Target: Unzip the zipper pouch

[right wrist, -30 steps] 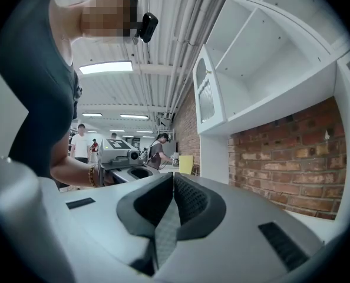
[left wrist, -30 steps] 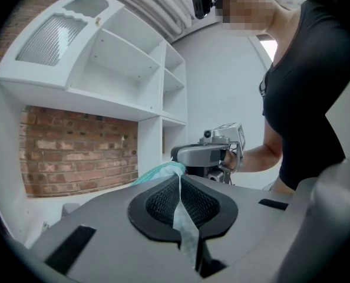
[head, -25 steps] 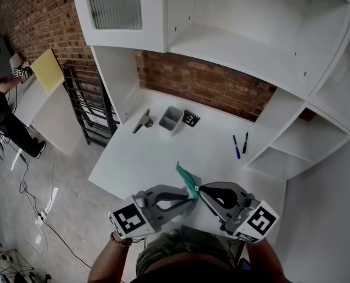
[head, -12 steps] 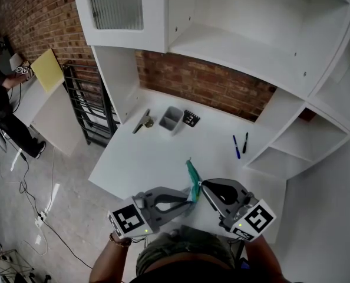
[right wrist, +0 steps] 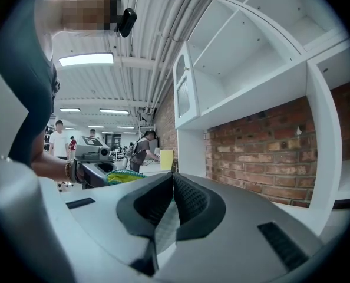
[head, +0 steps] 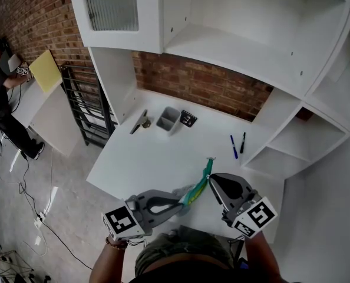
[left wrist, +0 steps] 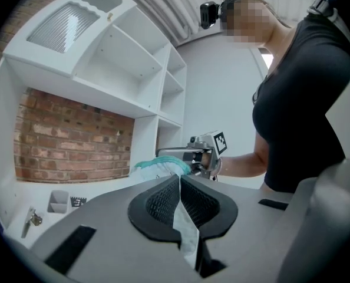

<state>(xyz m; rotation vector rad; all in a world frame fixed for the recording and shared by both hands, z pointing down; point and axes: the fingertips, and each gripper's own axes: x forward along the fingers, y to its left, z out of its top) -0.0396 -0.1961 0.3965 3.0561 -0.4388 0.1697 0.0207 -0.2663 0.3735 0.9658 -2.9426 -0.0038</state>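
A teal zipper pouch (head: 198,185) hangs stretched between my two grippers above the near edge of the white desk (head: 157,155). Its upper tip (head: 209,160) pokes up past the right jaws. My left gripper (head: 185,198) is shut on the pouch's lower left end; pale fabric shows pinched between its pads (left wrist: 163,199). My right gripper (head: 211,180) is shut on the pouch's upper right part, with fabric in its jaw slit too. In the left gripper view the pouch (left wrist: 157,165) runs from my left gripper (left wrist: 179,178) to the right one. In the right gripper view the pouch (right wrist: 125,175) lies beyond my right gripper (right wrist: 173,178).
At the back of the desk stand a grey bin (head: 168,119), a small black holder (head: 189,119) and a metal clip tool (head: 141,122). Two pens (head: 234,147) lie at the right near the shelf unit (head: 293,140). A person (head: 1,99) works far left.
My right gripper has drawn to the right and away from the left one. The pouch, which stood bunched between the jaws, now stretches out slanting up to the right. The left gripper has stayed put.
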